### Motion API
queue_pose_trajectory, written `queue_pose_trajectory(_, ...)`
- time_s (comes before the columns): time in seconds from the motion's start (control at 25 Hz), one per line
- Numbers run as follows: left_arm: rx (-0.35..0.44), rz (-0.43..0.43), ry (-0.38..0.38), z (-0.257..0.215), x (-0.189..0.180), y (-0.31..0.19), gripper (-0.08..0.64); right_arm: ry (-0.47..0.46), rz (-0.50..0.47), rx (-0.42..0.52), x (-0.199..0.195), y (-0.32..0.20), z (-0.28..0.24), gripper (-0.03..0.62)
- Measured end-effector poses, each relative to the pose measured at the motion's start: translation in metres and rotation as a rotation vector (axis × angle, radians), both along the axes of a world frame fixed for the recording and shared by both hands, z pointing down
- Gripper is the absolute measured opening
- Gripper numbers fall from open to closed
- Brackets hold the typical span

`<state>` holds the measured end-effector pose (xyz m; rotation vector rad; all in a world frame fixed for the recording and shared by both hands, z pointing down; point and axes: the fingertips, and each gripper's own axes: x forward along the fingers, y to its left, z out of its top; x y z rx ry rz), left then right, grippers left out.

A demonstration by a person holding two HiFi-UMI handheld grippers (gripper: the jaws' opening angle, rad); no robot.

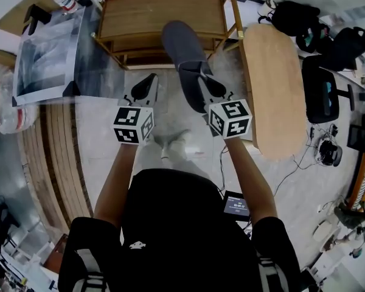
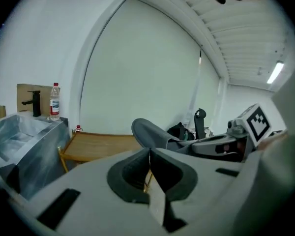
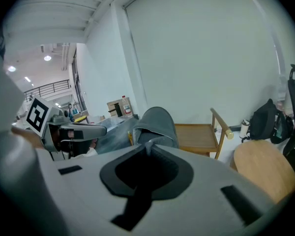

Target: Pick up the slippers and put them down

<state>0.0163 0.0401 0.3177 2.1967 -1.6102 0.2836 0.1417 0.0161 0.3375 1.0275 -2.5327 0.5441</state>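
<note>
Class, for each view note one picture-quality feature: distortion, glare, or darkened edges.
Head view: fisheye bows the wooden shelf at its edges. Left gripper view: black corners, and the ceiling strip light glares. Right gripper view: dark rim too, the slipper evenly lit.

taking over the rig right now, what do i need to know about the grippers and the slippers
Left gripper: shut, nothing in it.
Right gripper: shut on the rim of a grey slipper, held up in the air by the wooden rack.
Done: one slipper is picked up.
Left: put it down. No second slipper shows in these views, so look for it.
</note>
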Motion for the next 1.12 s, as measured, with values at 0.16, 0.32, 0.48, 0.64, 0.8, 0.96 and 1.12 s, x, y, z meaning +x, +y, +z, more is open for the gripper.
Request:
queue_pose_trajectory(0.16,-0.034,0.004,-0.001,0.019,-0.019,0.0,0.006,0.004,0.008,-0.042,-0.017,-0.001,0.02,0.014)
queue_pose_trajectory(0.32,-0.065,0.014,-0.001,0.043,-0.034,0.0,0.005,0.013,0.006,-0.059,-0.031,-0.001,0.041,0.014)
queue_pose_trajectory(0.48,-0.086,0.036,-0.019,0.074,-0.044,0.002,0.005,0.01,0.011,-0.071,-0.044,0.0,0.065,0.014)
queue_pose_trajectory(0.64,-0.094,0.061,0.008,0.117,-0.048,0.004,0.005,0.018,0.014,-0.08,-0.054,0.004,0.103,0.014)
queue_pose_trajectory(0.8,-0.098,0.083,0.029,0.168,-0.049,0.007,0.006,0.027,0.004,-0.085,-0.061,0.008,0.149,0.014)
queue_pose_trajectory(0.96,-0.096,0.095,0.025,0.219,-0.05,0.009,0.005,0.036,-0.005,-0.087,-0.062,0.012,0.2,0.014)
queue_pose_trajectory(1.12,-0.099,0.115,0.023,0.274,-0.053,0.016,0.006,0.055,-0.007,-0.102,-0.064,0.016,0.261,0.014)
